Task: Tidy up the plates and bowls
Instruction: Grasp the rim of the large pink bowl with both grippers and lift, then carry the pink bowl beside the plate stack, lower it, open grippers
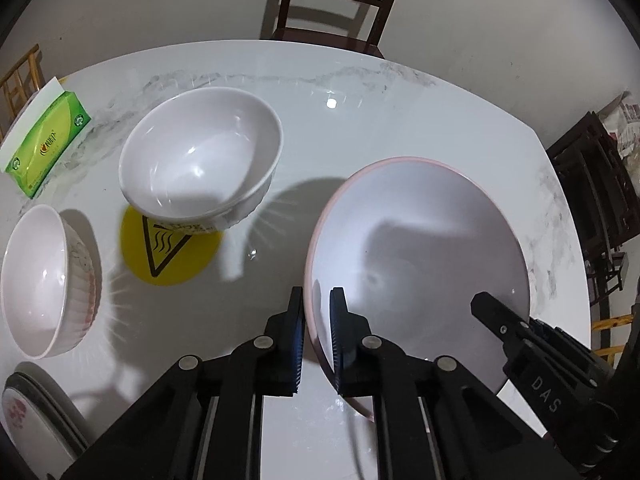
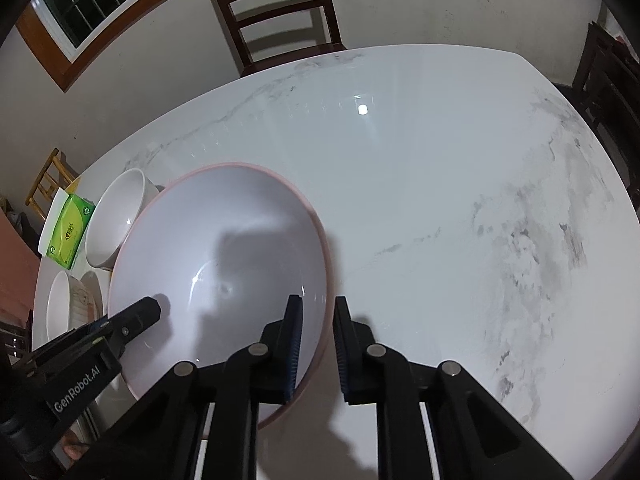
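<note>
On your far left a white bowl with a pink flower pattern (image 1: pixel 48 280) sits on the white marble table (image 1: pixel 360 120), beside a plain white bowl (image 1: pixel 200 152) resting on a round yellow warning mat (image 1: pixel 172 256). Your left gripper (image 1: pixel 316 300) reaches forward, narrowed onto the near-left rim of the wide pink-rimmed white bowl (image 1: pixel 420 240). Your right gripper (image 2: pixel 317 308) straddles that bowl's right rim, jaws narrow with the rim between them, though whether they pinch it is unclear.
</note>
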